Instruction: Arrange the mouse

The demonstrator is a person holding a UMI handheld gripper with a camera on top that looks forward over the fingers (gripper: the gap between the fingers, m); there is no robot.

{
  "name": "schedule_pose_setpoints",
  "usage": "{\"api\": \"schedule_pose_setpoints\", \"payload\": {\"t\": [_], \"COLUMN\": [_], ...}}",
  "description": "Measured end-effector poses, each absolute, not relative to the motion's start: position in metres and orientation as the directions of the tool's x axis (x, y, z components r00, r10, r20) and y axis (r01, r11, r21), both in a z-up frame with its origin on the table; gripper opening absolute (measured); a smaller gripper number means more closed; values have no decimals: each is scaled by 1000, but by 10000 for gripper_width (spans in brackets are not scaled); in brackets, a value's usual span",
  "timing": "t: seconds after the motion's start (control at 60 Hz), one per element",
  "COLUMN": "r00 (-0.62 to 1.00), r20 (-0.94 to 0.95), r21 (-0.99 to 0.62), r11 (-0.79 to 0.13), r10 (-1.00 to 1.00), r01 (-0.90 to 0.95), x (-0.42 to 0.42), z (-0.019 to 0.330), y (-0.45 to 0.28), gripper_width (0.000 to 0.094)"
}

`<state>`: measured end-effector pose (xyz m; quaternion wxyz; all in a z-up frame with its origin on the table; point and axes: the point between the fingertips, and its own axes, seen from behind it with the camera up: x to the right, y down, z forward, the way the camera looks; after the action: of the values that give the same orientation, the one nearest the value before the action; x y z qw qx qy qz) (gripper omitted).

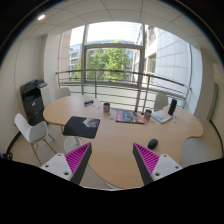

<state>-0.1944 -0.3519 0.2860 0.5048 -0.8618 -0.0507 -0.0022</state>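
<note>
Holding the fingers (112,160) wide apart and empty, you are hovering above the surface (118,148); approach the mouse (152,143), lower right, squarely.

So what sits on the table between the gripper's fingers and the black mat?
Nothing. In the gripper view, only bare wooden table lies between the open gripper and the black mat just ahead of its left finger.
</note>
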Motion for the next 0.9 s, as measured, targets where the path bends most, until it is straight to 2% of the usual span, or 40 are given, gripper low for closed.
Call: {"api": "schedule_pose_setpoints", "payload": {"t": [0.15, 0.333, 0.617, 0.783, 0.9], "r00": [999, 998, 985, 975, 968], "r20": [27, 36, 44, 26, 0], "r21": [-822, -767, -788, -771, -751], "r11": [-568, -641, -611, -625, -639], "r10": [40, -56, -169, -220, -253], "r01": [45, -9, -70, -121, -167], "x": [-171, -87, 34, 72, 87], "z": [243, 150, 53, 8, -10], "y": [-358, -323, -192, -126, -96], "gripper_width": [842, 844, 851, 842, 844]}}
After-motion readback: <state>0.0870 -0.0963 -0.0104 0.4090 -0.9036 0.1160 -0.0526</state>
